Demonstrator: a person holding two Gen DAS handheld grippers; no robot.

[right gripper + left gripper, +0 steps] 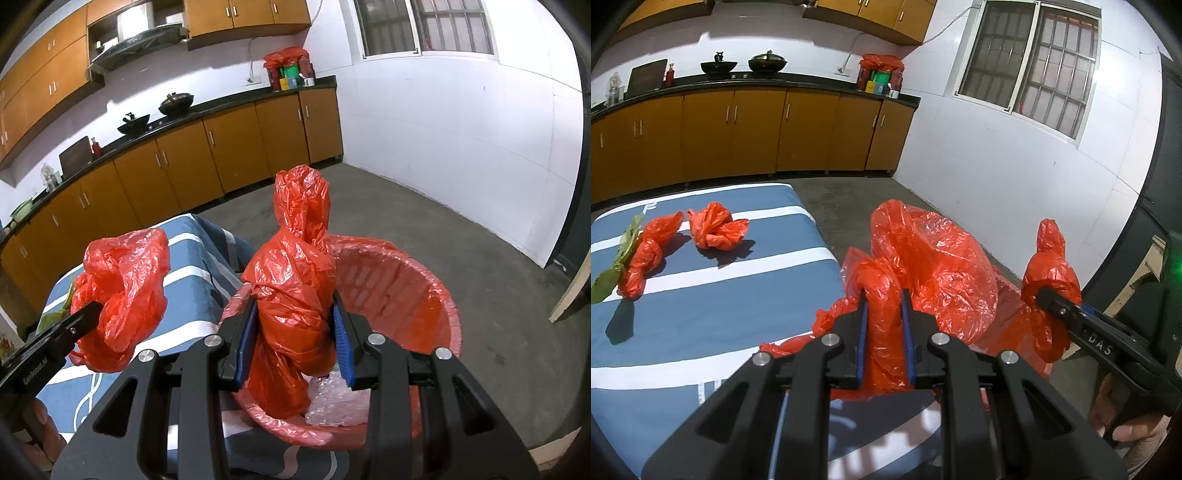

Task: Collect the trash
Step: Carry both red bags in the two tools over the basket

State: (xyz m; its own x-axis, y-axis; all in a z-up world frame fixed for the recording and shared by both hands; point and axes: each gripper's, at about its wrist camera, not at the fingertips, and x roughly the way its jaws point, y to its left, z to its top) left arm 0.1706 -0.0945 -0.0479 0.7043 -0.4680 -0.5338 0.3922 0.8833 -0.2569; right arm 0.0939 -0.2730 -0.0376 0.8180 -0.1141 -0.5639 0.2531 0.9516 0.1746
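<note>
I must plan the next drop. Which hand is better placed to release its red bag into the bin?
Probably the right: its knotted red bag hangs over the lined bin; the left gripper's bag is above the table.

My left gripper (884,295) and right gripper (295,306) both point downward, each clamped on a red bag.

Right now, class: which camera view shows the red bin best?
The right wrist view: the red bin, with its slotted wall and red liner, lies open beyond the right gripper. In the left wrist view, crumpled red plastic hides the bin almost wholly.
</note>
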